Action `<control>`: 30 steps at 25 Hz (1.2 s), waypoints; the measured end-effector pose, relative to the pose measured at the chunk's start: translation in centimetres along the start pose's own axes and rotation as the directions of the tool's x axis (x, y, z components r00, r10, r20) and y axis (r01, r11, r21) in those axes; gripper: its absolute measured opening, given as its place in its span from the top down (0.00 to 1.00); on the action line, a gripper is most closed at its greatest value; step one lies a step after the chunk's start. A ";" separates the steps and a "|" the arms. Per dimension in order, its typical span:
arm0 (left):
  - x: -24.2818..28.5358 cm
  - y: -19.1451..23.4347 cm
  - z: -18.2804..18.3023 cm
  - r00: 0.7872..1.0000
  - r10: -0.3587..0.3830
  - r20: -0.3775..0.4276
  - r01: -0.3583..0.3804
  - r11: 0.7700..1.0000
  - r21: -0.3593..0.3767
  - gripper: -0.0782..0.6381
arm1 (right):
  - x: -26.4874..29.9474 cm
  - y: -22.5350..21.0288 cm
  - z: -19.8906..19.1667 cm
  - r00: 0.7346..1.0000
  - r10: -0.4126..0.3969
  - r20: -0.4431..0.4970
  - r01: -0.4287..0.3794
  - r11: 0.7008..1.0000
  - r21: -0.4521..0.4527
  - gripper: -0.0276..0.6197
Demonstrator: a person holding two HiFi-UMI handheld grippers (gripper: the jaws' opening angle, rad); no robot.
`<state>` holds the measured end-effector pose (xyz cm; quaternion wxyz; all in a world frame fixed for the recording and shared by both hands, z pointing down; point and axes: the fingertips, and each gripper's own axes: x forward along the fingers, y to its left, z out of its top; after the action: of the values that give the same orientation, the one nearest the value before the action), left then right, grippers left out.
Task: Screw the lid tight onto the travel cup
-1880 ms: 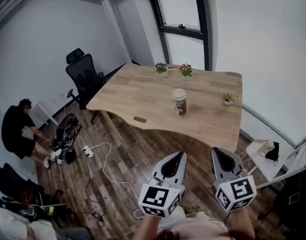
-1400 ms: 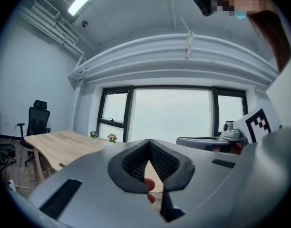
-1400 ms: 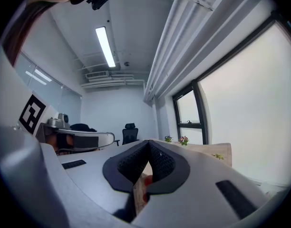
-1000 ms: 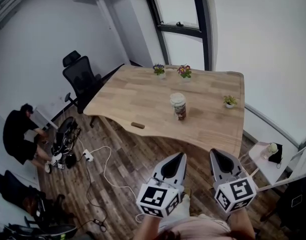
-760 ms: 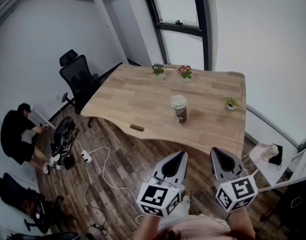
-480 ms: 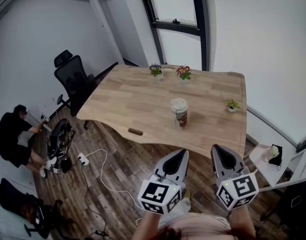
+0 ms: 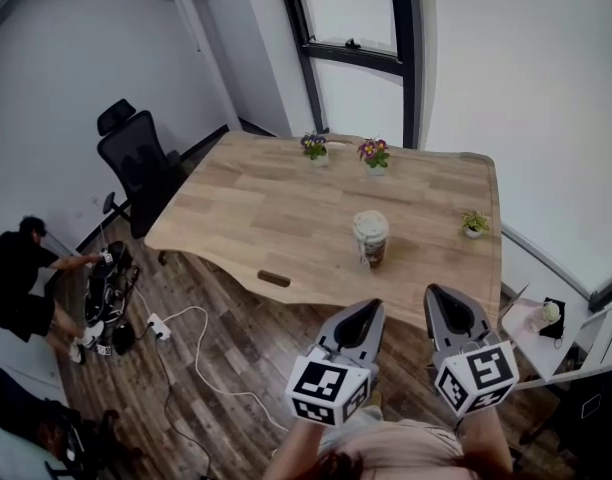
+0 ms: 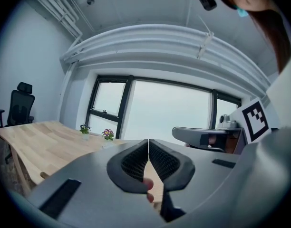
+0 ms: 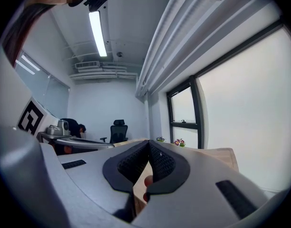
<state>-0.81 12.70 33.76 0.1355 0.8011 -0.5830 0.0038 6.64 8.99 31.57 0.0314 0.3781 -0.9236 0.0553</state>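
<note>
The travel cup [image 7: 372, 247] stands upright on the wooden table [image 7: 266, 208], right of its middle and near the front edge. It has a dark brown body, and a cream lid [image 7: 370, 224] sits on top. My left gripper [image 7: 374, 306] and right gripper [image 7: 435, 290] hover side by side over the floor just short of the table's front edge. Both point toward the cup and stay well apart from it. Both are shut with nothing held. In the left gripper view the pads [image 8: 137, 159] meet at the tips; the right gripper view's pads [image 9: 160, 162] do the same.
Two small flower pots [image 7: 314, 147] [image 7: 373, 154] stand at the table's far edge, and a third plant [image 7: 474, 224] at the right edge. A small dark object [image 7: 274, 278] lies by the front edge. A black office chair [image 7: 136, 163], a crouching person [image 7: 16, 278], floor cables [image 7: 201, 333] and a white side table [image 7: 541, 320] surround it.
Both grippers have moved forward toward the table, still shut and side by side. The cup and table now sit closer and lower in the head view.
</note>
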 end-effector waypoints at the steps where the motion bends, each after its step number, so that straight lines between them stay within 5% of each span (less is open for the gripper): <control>1: 0.2 0.4 0.0 1.000 -0.008 -0.002 0.008 1.000 -0.004 0.89 | 0.4 0.1 0.0 1.000 -0.002 -0.002 0.002 1.000 -0.004 0.96; 14: 3.2 3.3 -3.0 0.997 -0.046 -0.066 0.042 0.998 -0.056 0.76 | 4.1 -0.5 -1.1 0.999 0.010 -0.042 -0.010 1.000 -0.006 0.95; 30: 10.8 7.1 -7.7 0.990 0.048 -0.136 -0.064 0.991 -0.119 0.67 | 11.1 -4.6 -1.5 0.993 0.087 -0.076 -0.088 0.996 -0.008 0.87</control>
<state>-2.81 2.35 44.46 0.2229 0.7724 -0.5943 0.0249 1.97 -1.79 34.51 0.0657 0.3347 -0.9377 0.0657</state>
